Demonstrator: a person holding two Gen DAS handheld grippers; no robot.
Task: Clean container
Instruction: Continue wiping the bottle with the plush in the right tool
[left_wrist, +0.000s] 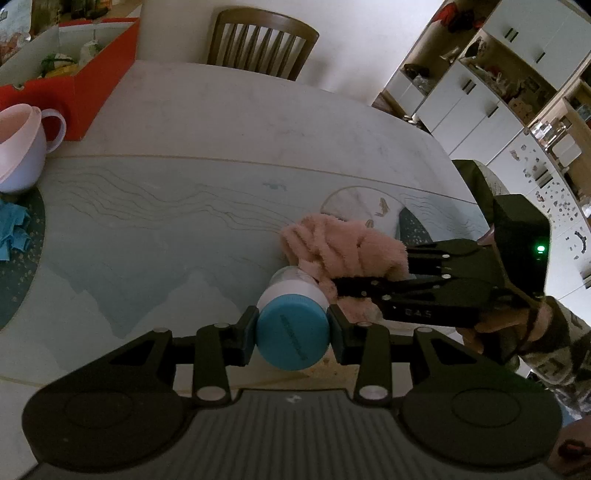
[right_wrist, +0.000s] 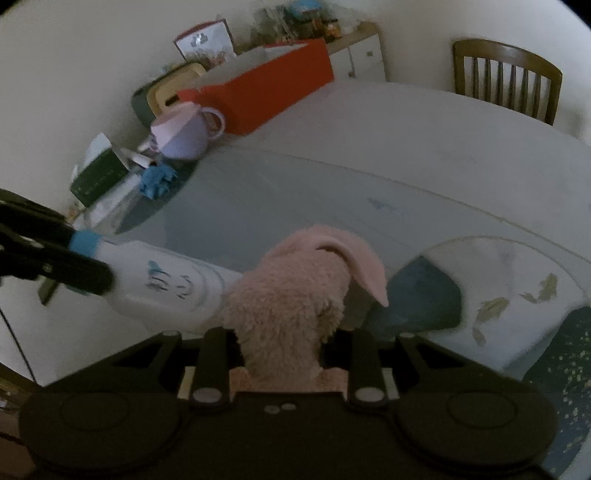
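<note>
The left gripper (left_wrist: 292, 334) is closest in the left wrist view. Its fingers (left_wrist: 246, 334) squeeze the blue cap (left_wrist: 291, 338) of a white bottle (left_wrist: 295, 290). The bottle is the thing to clean. It points away from the camera, toward 12 o'clock, and hangs over the worktop (left_wrist: 184, 221).

Just past the cap, at 2 o'clock from it, a fluffy pink cloth (left_wrist: 332, 247) touches the far part of the bottle. The right gripper (left_wrist: 364, 273) comes in from 3 o'clock. Its fingers are pinched tight on the cloth. A hand (left_wrist: 491, 328) holds that gripper.

In the right wrist view, the pink cloth (right_wrist: 291, 295) sticks up between the black fingers (right_wrist: 212, 365). The white bottle (right_wrist: 162, 284) lies at 9 o'clock from the cloth, with its end hidden in the cloth.

Farther off on the worktop, at 10 o'clock, sits a pale pink mug (left_wrist: 22, 147). Some crumpled blue stuff (left_wrist: 14, 229) lies near it. A red box (left_wrist: 85, 81) is behind the mug. At the far edge, at 12 o'clock, stands a brown wooden chair (left_wrist: 262, 40). White cupboards (left_wrist: 480, 96) are at 2 o'clock.
</note>
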